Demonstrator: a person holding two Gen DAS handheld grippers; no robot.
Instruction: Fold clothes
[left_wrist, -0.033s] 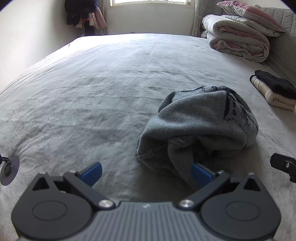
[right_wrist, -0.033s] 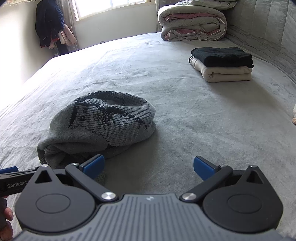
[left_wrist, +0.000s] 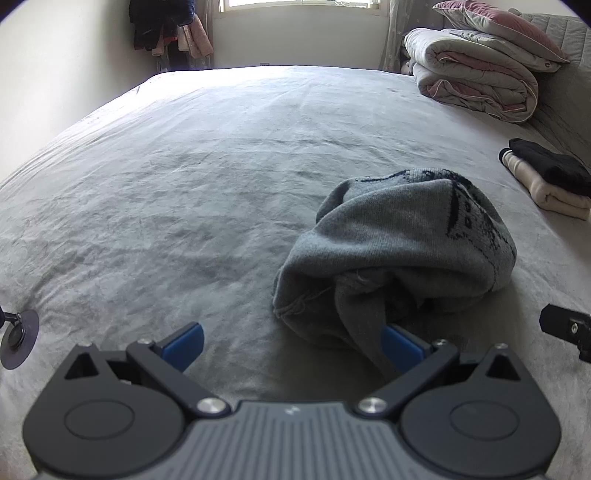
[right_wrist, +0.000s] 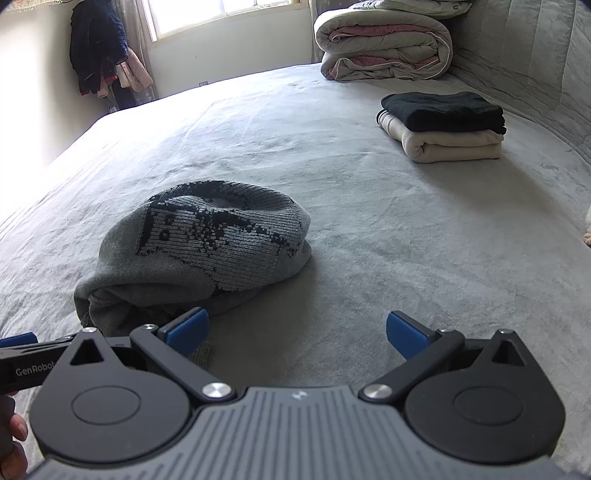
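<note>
While the crumpled grey knitted sweater lies in a heap on the grey bed, nothing has visibly changed. Both left tongs and right tongs gape wide and empty, so folding probably hasn't begun.

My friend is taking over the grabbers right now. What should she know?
Left gripper: open, holding nothing; a flap of the crumpled grey knitted sweater hangs by its right pad.
Right gripper: open, empty, beside the sweater.
Done: black folded garment stacked on cream folded garment, far right on the grey bedspread.
Left: spread and fold the sweater.
</note>
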